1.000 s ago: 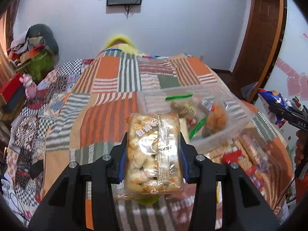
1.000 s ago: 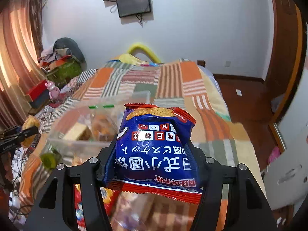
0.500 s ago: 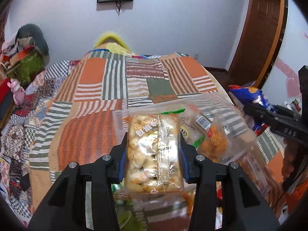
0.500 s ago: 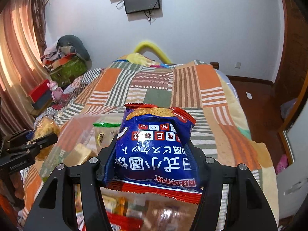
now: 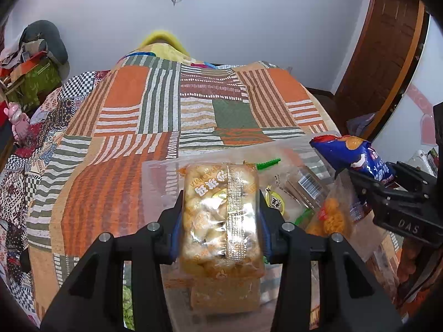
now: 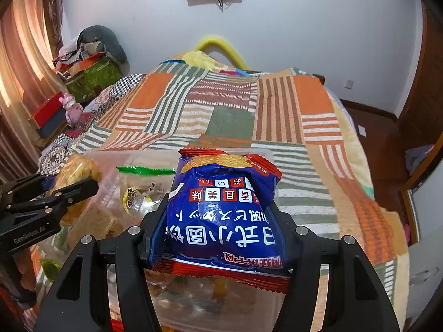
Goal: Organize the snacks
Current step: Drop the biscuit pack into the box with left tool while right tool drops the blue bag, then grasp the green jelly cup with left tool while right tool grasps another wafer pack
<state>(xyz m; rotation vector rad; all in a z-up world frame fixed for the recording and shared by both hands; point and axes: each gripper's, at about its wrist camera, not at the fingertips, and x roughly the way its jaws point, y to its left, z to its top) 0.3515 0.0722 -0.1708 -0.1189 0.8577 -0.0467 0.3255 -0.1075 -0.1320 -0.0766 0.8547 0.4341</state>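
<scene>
Clear plastic forms the landmark: a transparent storage bin (image 5: 163, 182) resting on the patchwork quilt (image 5: 124, 105), already holding a few wrapped snacks, among them a packet with a green serrated edge (image 6: 144, 170). The left gripper (image 5: 220, 215) is closed on a clear packet of golden puffed snacks (image 5: 220, 207), whose long axis runs along the fingers, away from the camera; the packet hangs above the bin's near left part. The right gripper (image 6: 221, 218) is clamped on a blue crisp bag with red ends (image 6: 221, 215), also lengthwise between the fingers, and it sits over the bin's near right side, with the bin's open interior lying below and ahead of it. Both loads appear to be above the opening, so the coming move likely turns on lowering each straight down. Neither arm looks clearly nearer, though the two grippers are near each other and could crowd the opening.
</scene>
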